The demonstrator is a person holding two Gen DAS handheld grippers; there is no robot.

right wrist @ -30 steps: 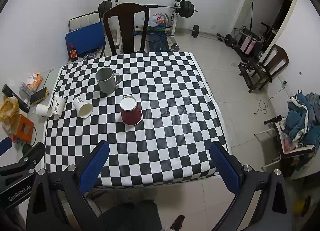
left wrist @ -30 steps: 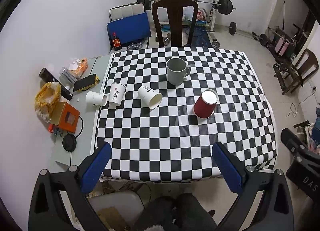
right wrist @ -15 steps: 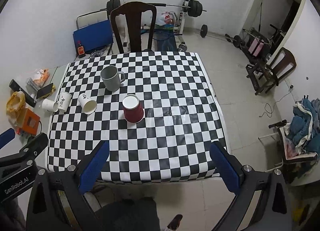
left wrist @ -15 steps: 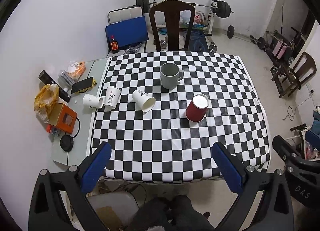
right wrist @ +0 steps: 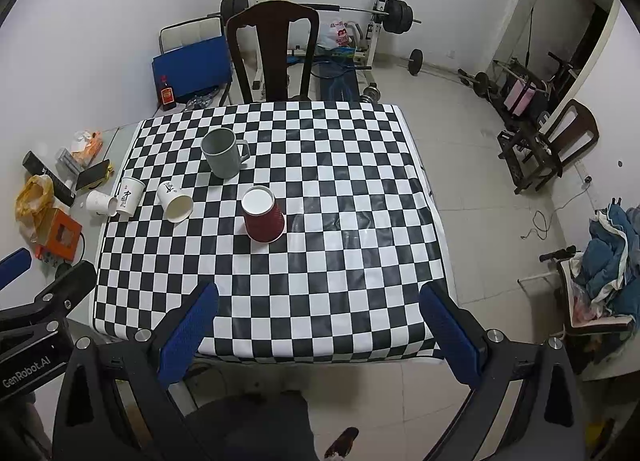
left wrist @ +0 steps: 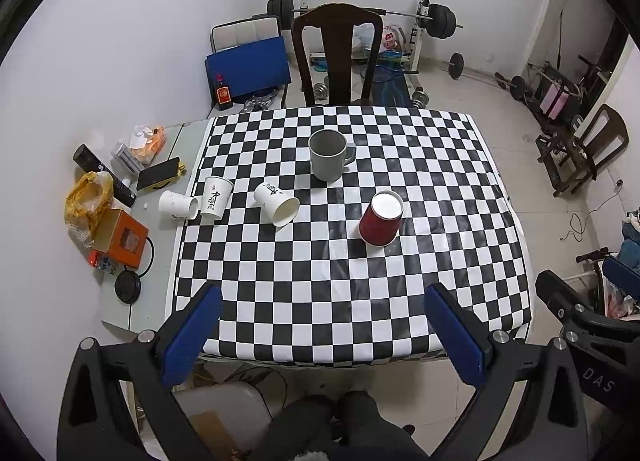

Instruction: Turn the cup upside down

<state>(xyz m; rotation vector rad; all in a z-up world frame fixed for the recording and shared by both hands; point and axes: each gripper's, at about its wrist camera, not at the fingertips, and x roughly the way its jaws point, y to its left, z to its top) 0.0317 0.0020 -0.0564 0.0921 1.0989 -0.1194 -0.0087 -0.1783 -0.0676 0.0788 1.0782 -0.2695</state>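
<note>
Red cup (right wrist: 264,220) is seen upside down mid-desk, axis vertical, well ahead of both empty, wide-open jaws; neither side is clearly nearer.

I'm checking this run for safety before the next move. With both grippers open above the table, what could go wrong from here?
1. The red cup already stands upside down; grabbing it would undo the flip.
2. The mug is upright, probably heavy; it may slip from a gripper mid-turn.
3. A paper cup lies on its side and may roll if nudged.
</note>
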